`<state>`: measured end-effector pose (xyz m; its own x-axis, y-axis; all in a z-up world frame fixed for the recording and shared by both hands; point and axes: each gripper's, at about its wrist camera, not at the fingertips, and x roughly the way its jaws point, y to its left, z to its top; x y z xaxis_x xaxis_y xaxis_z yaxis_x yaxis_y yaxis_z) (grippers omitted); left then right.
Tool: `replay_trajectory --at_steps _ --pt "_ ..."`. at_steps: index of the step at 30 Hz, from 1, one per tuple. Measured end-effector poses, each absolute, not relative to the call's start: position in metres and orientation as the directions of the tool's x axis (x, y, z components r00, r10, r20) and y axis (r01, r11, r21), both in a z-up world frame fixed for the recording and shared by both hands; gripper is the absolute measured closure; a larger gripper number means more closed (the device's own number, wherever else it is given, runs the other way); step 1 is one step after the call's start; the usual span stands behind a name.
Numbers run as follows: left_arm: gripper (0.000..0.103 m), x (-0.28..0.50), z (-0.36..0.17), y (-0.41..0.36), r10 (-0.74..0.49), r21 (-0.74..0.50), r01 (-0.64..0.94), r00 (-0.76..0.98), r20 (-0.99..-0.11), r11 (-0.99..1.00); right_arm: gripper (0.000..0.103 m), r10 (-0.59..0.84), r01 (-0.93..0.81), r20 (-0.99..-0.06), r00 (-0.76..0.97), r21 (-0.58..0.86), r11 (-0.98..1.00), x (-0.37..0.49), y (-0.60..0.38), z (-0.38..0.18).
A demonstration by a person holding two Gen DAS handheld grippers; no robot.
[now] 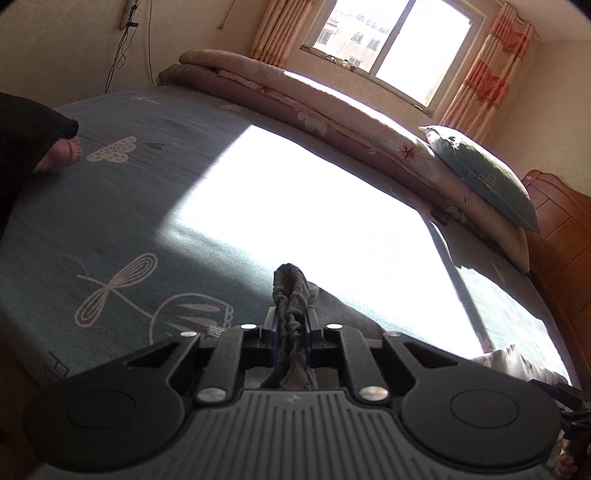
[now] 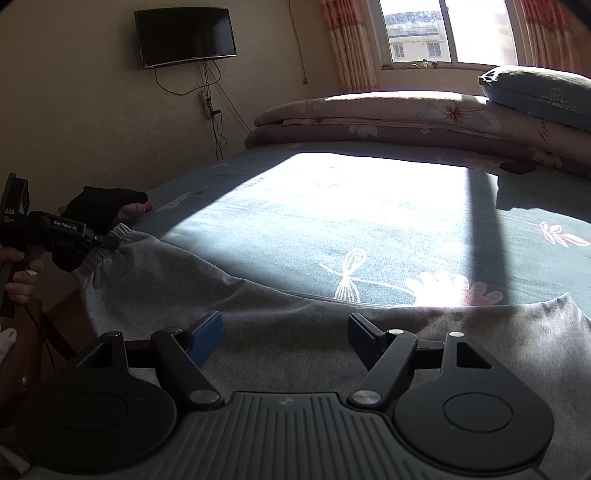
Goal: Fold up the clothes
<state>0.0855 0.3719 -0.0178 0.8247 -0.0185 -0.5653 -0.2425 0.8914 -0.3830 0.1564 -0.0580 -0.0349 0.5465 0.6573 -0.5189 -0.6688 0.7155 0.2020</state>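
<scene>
Left gripper (image 1: 291,325): jaws drawn almost together on a bunched, gathered edge of the grey garment (image 1: 293,295); the cloth is pinched between the blue pads and pokes out beyond the tips. In the right wrist view the same gripper (image 2: 107,242) is seen at far left, held by a hand (image 2: 22,280), with the elastic waistband gathered at its tips.

Right gripper (image 2: 284,332): jaws spread wide, nothing between the pads. It is held just above the grey garment (image 2: 295,350), which is spread directly under and ahead of the fingers (image 2: 207,332); whether the tips touch the cloth cannot be told.

Grey garment: laid along the near edge of the bed (image 2: 369,229), stretched from the left gripper across to the right of the right gripper.

Bed: covered by a blue-green sheet with white line drawings; a bright patch of sunlight lies ahead of both grippers.

Folded quilt (image 2: 369,118): at the far side of the bed, beyond the grippers.

Pillow (image 2: 535,88): on the quilt, far right.

Window (image 2: 450,33) with curtains: behind the quilt.

Television (image 2: 184,35): on the wall, upper left of the right gripper.
</scene>
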Motion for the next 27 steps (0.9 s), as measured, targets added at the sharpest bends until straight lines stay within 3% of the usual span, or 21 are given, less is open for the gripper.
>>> replay_trajectory --at_steps 4,9,14,18,20,22,27 --pt "0.092 0.097 -0.019 0.373 0.001 -0.374 -0.262 0.821 -0.571 0.890 0.025 0.648 -0.650 -0.513 0.562 0.211 0.730 0.158 -0.065 -0.034" --pt "0.092 0.107 -0.061 0.384 0.003 -0.387 -0.349 0.746 -0.666 0.854 0.024 0.637 -0.635 -0.514 0.574 0.211 0.743 0.157 -0.070 -0.035" --pt "0.091 0.101 -0.088 0.396 -0.057 -0.458 -0.373 0.722 -0.689 0.807 0.023 0.626 -0.627 -0.523 0.578 0.206 0.751 0.158 -0.073 -0.038" --pt "0.076 0.101 -0.095 0.397 -0.074 -0.463 -0.373 0.710 -0.700 0.804 0.023 0.624 -0.618 -0.526 0.578 0.217 0.755 0.160 -0.075 -0.041" --pt "0.080 0.103 -0.096 0.393 -0.054 -0.426 -0.378 0.694 -0.718 0.822 0.023 0.623 -0.615 -0.528 0.577 0.221 0.757 0.160 -0.074 -0.042" --pt "0.092 0.105 -0.092 0.386 -0.014 -0.377 -0.375 0.693 -0.721 0.847 0.023 0.622 -0.617 -0.530 0.576 0.218 0.757 0.160 -0.072 -0.043" --pt "0.087 0.109 -0.081 0.380 0.027 -0.324 -0.370 0.693 -0.720 0.871 0.023 0.616 -0.622 -0.534 0.580 0.199 0.758 0.158 -0.070 -0.043"
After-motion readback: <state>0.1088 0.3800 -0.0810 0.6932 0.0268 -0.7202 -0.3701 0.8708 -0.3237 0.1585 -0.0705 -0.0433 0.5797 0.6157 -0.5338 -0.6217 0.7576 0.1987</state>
